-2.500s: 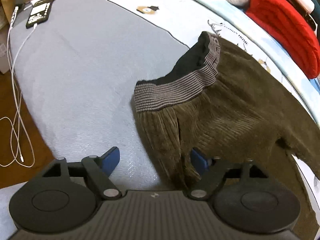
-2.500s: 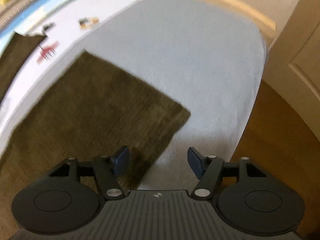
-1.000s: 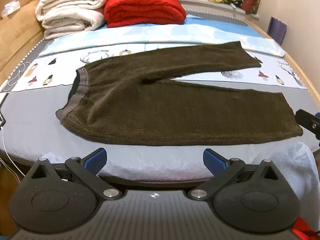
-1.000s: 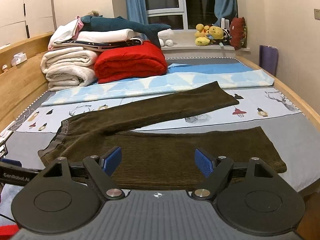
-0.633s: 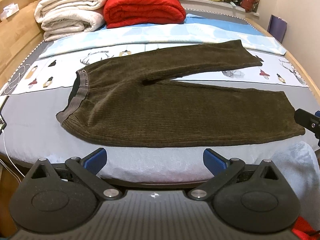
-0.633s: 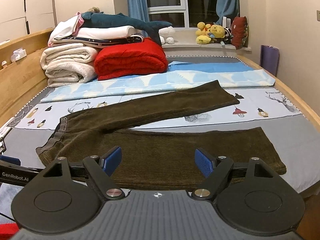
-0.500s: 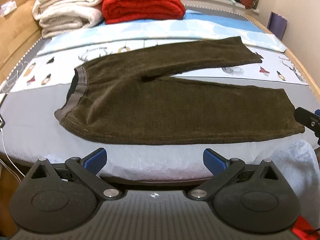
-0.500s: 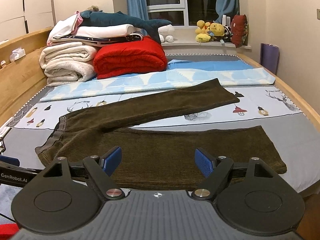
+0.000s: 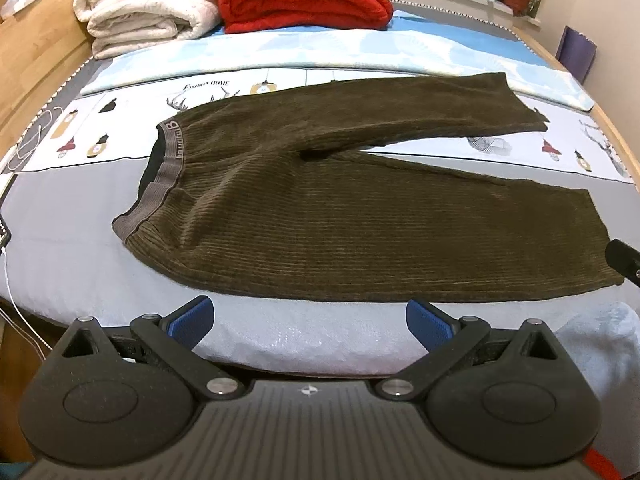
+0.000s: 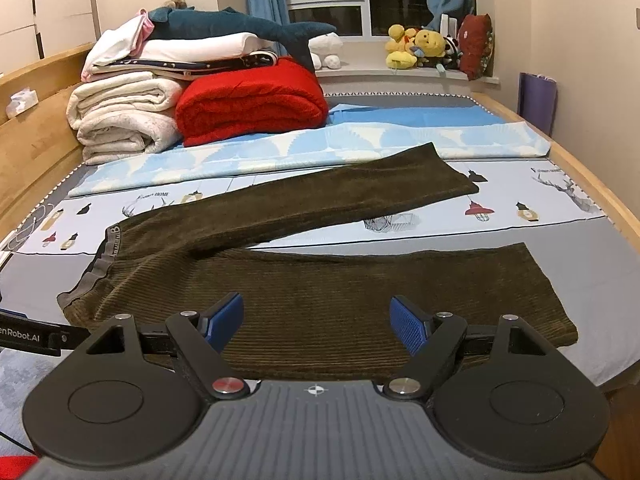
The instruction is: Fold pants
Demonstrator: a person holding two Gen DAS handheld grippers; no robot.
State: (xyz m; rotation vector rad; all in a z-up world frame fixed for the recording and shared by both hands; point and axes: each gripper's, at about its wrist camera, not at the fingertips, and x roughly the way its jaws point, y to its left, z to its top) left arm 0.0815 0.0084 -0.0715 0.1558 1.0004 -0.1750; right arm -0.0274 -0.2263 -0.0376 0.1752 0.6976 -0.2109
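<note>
Left wrist view shows the left claw (image 9: 308, 320) spread wide with nothing between its blue pads (image 9: 191, 316), hanging over the near edge of the bed (image 9: 60, 240), short of the cloth. Right wrist view shows the right claw (image 10: 316, 322) equally spread and empty, poised above the near leg (image 10: 360, 292) without touching it as far as can be told; its tip also peeks into the left view at the right margin. Just beyond both claws lie the pants (image 9: 340, 216), dark olive corduroy, flat on the grey sheet with the waistband (image 9: 160, 184) toward the left and the two legs running right. The legs are parted in a narrow V: the near leg lies straight along the bed's edge, while the far leg (image 10: 340, 196) angles away onto the printed cover (image 10: 520, 196). Farther back sit a red blanket (image 10: 248, 100), rolled white bedding (image 10: 120, 116), a plush shark (image 10: 240, 28) and stuffed toys (image 10: 420, 48) on the windowsill. No fold looks made yet: the garment is merely spread out. Everything remains, likely starting with laying one leg over the other, then folding lengthwise toward the waistband.
</note>
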